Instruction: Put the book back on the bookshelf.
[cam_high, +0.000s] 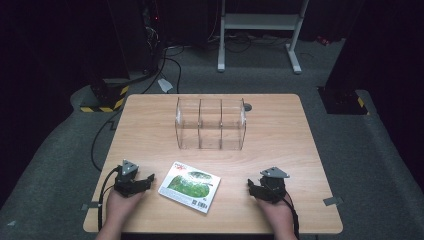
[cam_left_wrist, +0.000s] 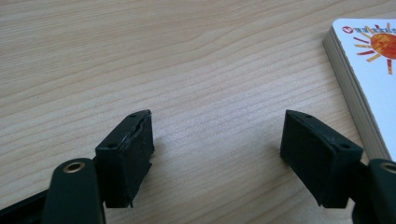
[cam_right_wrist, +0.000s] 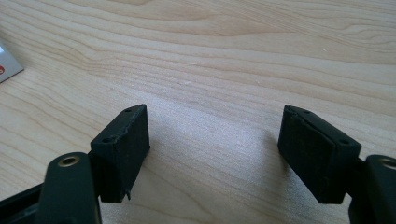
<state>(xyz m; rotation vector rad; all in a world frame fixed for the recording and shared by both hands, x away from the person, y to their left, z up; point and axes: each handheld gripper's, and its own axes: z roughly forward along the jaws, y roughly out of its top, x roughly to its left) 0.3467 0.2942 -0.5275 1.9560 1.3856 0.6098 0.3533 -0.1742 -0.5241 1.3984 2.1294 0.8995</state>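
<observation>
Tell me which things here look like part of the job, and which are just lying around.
Likely part of the job, judging by the layout:
- book, flat between the grippers
- clear three-part box, farther back on the table
- left gripper, open
- right gripper, open

Just around:
- white metal stand on the floor
- floor cables
- small grey disc behind the box

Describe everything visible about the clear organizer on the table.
The clear organizer is a see-through box, plastic by its look, split by two inner walls into three side-by-side compartments, all of which look empty. It stands upright on the wooden table, toward the far edge and near the middle. Nothing touches it: the book and both grippers lie well nearer the person.
</observation>
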